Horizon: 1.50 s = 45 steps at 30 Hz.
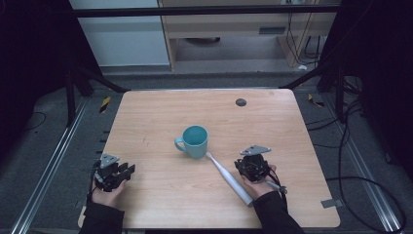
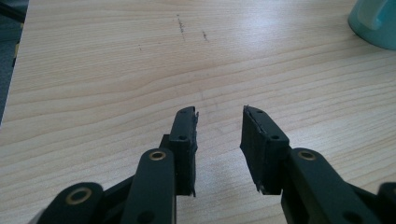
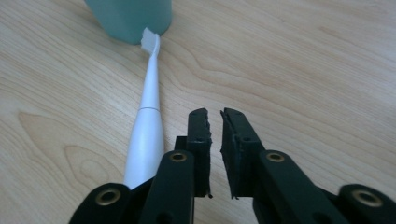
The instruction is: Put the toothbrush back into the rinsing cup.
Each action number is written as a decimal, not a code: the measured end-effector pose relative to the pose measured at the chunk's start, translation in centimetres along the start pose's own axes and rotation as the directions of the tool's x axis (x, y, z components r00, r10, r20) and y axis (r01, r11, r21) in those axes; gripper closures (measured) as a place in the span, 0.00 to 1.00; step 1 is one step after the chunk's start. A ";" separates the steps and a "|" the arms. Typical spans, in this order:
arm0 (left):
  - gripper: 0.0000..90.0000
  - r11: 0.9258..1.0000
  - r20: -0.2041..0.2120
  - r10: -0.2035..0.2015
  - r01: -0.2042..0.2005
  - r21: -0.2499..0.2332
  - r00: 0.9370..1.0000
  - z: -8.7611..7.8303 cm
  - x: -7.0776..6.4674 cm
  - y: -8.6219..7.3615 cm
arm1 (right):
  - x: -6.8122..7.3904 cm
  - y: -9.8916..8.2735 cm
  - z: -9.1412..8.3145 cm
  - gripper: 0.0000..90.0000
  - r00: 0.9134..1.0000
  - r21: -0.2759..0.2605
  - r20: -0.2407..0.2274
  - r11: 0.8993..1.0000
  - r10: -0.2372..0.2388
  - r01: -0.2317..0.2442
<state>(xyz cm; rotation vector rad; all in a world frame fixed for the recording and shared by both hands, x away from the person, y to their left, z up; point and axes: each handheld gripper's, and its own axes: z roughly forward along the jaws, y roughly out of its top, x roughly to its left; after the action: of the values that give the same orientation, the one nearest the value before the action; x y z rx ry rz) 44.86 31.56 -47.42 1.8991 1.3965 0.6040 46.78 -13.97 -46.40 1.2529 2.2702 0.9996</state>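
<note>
A teal mug (image 1: 196, 141) stands upright near the middle of the wooden table (image 1: 160, 112), handle to the left. A white electric toothbrush (image 1: 229, 178) lies flat on the wood, its brush head touching the mug's base (image 3: 130, 16) and its handle (image 3: 147, 126) running back toward the front edge. My right gripper (image 1: 242, 165) rests just right of the toothbrush handle; its jaws (image 3: 215, 113) are shut with nothing between them. At the front left, far from the mug (image 2: 373, 23), my left gripper (image 1: 127, 169) stands open over bare wood, jaws (image 2: 219, 112) empty.
A small black round cap (image 1: 240, 102) sits in the table top at the back right. Black frame bars (image 1: 97, 78) and cables (image 1: 341, 141) flank the table on the grey floor. A wooden shelf unit (image 1: 234, 29) stands beyond the far edge.
</note>
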 end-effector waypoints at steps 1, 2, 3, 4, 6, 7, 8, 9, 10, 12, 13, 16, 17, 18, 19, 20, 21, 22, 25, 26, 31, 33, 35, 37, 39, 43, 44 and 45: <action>0.73 1.000 0.000 0.000 0.000 0.000 1.000 0.0 0.0 0.0 | -0.1 0.0 -0.3 0.86 1.000 -0.001 -0.007 1.000 0.011 -0.011; 0.73 1.000 0.000 0.000 0.000 0.000 1.000 0.0 0.0 0.0 | -0.1 0.0 -0.3 0.86 1.000 -0.001 -0.007 1.000 0.011 -0.011; 0.73 1.000 -0.002 0.001 -0.001 0.001 1.000 0.0 0.0 0.0 | -0.4 0.0 -0.9 0.80 1.000 0.006 -0.004 1.000 -0.003 0.003; 0.73 1.000 -0.002 0.000 0.000 0.001 1.000 0.0 0.0 0.0 | -0.5 0.0 -1.2 0.78 1.000 0.010 0.001 1.000 -0.011 0.011; 0.73 1.000 -0.001 -0.001 0.001 0.000 1.000 0.0 0.0 0.0 | -0.5 0.0 -1.5 0.76 1.000 0.012 0.006 1.000 -0.016 0.016; 0.73 1.000 -0.002 -0.001 0.001 0.000 1.000 0.0 0.0 0.0 | -0.6 0.0 -1.9 0.73 1.000 0.017 0.006 1.000 -0.024 0.023; 0.73 1.000 -0.002 -0.001 0.001 0.001 1.000 0.0 0.0 0.0 | -0.6 0.1 -2.1 0.72 1.000 0.025 0.000 0.999 -0.022 0.022; 0.72 1.000 -0.002 0.000 0.000 0.001 1.000 0.0 0.0 0.0 | -0.7 0.1 -2.6 0.70 1.000 0.029 -0.001 0.999 -0.031 0.031; 0.72 1.000 -0.003 0.000 0.000 0.001 1.000 0.0 0.0 0.0 | -0.8 0.2 -2.8 0.69 1.000 0.030 -0.006 0.999 -0.028 0.028; 0.72 1.000 -0.003 0.000 0.000 0.001 1.000 0.0 0.0 0.0 | -0.8 0.2 -3.1 0.67 1.000 0.039 -0.010 0.999 -0.028 0.028; 0.72 1.000 -0.003 0.001 -0.001 0.003 1.000 0.0 0.0 0.0 | -0.8 0.3 -3.2 0.66 1.000 0.049 -0.017 0.999 -0.023 0.024; 0.72 1.000 -0.003 0.002 -0.002 0.002 1.000 0.0 0.0 0.0 | -0.7 0.6 -3.7 0.63 0.999 0.070 -0.026 0.996 -0.047 0.049; 0.72 1.000 -0.002 0.003 -0.003 0.002 1.000 0.0 0.0 0.0 | -0.6 0.7 -3.9 0.63 0.998 0.081 -0.033 0.995 -0.056 0.058; 0.72 1.000 0.000 0.001 -0.001 0.001 1.000 0.1 0.0 0.0 | -0.5 0.7 -3.9 0.61 0.998 0.084 -0.037 0.995 -0.059 0.062; 0.72 1.000 0.001 0.002 -0.002 0.003 1.000 0.1 0.0 0.0 | -0.3 0.8 -4.1 0.61 0.997 0.095 -0.039 0.993 -0.069 0.073; 0.71 1.000 0.002 0.003 -0.003 0.003 1.000 0.1 0.0 -0.1 | -0.2 0.9 -4.1 0.61 0.996 0.098 -0.034 0.992 -0.081 0.084; 0.71 1.000 0.003 0.007 -0.007 0.007 1.000 0.1 0.0 -0.1 | 0.0 1.0 -4.2 0.61 0.995 0.104 -0.034 0.990 -0.090 0.093; 0.71 1.000 0.004 0.007 -0.007 0.005 1.000 0.1 0.0 -0.1 | 0.1 1.1 -4.2 0.60 0.994 0.112 -0.036 0.988 -0.100 0.103; 0.71 1.000 0.005 0.008 -0.008 0.007 1.000 0.2 0.0 -0.1 | 0.8 1.3 -4.1 0.59 0.992 0.157 -0.070 0.980 -0.109 0.119; 0.71 1.000 0.005 0.008 -0.008 0.009 1.000 0.2 0.0 -0.1 | 0.9 1.4 -4.0 0.60 0.991 0.163 -0.065 0.978 -0.117 0.126; 0.71 1.000 0.004 0.007 -0.007 0.009 1.000 0.2 0.0 -0.1 | 1.7 1.5 -3.7 0.58 0.988 0.199 -0.070 0.969 -0.135 0.147; 0.71 1.000 0.005 0.007 -0.007 0.009 1.000 0.2 0.0 -0.1 | 1.8 1.5 -3.6 0.58 0.988 0.210 -0.075 0.966 -0.136 0.149; 0.70 1.000 0.005 0.005 -0.005 0.010 1.000 0.2 0.0 -0.1 | 2.0 1.5 -3.3 0.57 0.985 0.228 -0.088 0.959 -0.149 0.166; 0.70 1.000 0.005 0.006 -0.006 0.011 1.000 0.2 0.0 -0.1 | 2.2 1.5 -3.3 0.57 0.985 0.234 -0.090 0.958 -0.149 0.167; 0.70 1.000 0.005 0.005 -0.005 0.010 1.000 0.2 0.0 -0.1 | 2.3 1.6 -3.0 0.56 0.983 0.248 -0.103 0.953 -0.153 0.174; 0.70 1.000 0.005 0.006 -0.006 0.011 1.000 0.2 0.0 -0.1 | 2.7 1.6 -2.4 0.56 0.981 0.285 -0.120 0.942 -0.151 0.180; 0.70 1.000 0.005 0.007 -0.007 0.012 1.000 0.2 0.0 -0.1 | 2.9 1.6 -2.1 0.56 0.981 0.295 -0.122 0.938 -0.152 0.182; 0.70 1.000 0.005 0.006 -0.006 0.012 1.000 0.3 0.0 -0.1 | 3.0 1.6 -2.0 0.57 0.980 0.301 -0.126 0.936 -0.152 0.184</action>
<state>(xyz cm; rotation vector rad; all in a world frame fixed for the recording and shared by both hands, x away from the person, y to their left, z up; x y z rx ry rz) 44.98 31.46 -47.65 1.9133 1.3947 0.5949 44.89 -11.73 -43.80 1.1179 2.6424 0.6745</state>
